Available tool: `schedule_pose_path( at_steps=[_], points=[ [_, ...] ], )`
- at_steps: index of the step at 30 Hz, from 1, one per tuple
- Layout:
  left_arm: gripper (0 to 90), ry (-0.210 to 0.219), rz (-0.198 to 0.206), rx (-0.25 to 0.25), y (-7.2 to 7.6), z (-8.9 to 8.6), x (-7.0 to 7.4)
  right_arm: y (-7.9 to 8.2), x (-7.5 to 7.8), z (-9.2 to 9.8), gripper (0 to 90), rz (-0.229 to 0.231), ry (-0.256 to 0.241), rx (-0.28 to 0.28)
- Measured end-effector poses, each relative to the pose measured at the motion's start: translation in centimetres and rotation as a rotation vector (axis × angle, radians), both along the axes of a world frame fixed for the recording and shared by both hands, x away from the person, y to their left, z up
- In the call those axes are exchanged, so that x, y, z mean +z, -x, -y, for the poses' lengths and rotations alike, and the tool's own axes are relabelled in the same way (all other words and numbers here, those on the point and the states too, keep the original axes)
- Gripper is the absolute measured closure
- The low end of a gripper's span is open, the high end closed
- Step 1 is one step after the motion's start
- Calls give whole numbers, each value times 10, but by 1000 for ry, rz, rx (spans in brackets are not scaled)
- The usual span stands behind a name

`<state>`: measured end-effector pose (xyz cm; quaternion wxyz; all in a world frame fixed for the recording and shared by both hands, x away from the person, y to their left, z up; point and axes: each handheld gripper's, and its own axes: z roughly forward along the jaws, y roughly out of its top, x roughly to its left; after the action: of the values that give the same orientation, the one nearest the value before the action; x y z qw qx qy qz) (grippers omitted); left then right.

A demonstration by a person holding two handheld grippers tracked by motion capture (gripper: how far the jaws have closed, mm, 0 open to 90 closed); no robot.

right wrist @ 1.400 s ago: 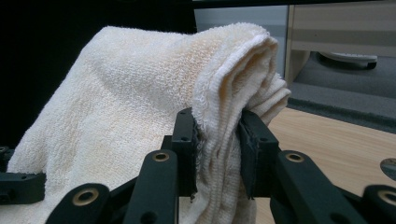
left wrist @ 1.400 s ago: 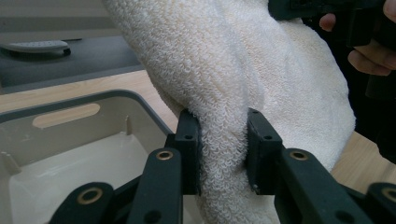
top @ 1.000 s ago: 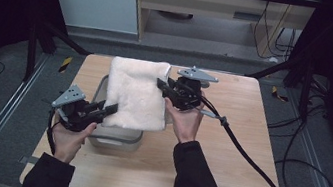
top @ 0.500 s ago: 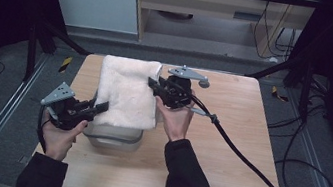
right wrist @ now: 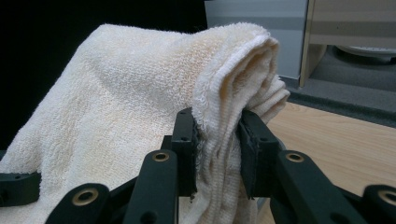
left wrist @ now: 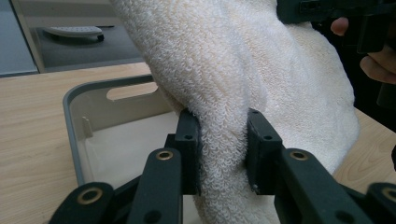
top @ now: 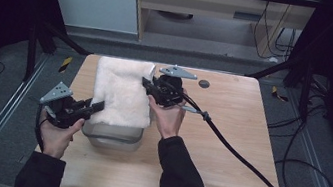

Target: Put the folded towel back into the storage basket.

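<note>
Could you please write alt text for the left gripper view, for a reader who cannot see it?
The left gripper clamps a fold of a cream towel between its two black jaws. Below and to the left sits an open grey bin on a wooden table. At upper right, a hand holds the right gripper at the towel's far edge.
</note>
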<state>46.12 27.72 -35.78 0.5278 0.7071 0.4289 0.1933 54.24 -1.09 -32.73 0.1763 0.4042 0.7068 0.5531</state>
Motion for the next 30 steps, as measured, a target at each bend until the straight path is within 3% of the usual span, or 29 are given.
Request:
schedule_pose_path(
  at_steps=[18, 30],
  points=[
    [694, -30, -92, 18, -14, -15, -17, -16, -30, -17, 702, -85, -10, 6],
    [694, -68, -165, 43, -25, -21, -37, -24, -52, -32, 701, -127, 34, -1]
  ],
)
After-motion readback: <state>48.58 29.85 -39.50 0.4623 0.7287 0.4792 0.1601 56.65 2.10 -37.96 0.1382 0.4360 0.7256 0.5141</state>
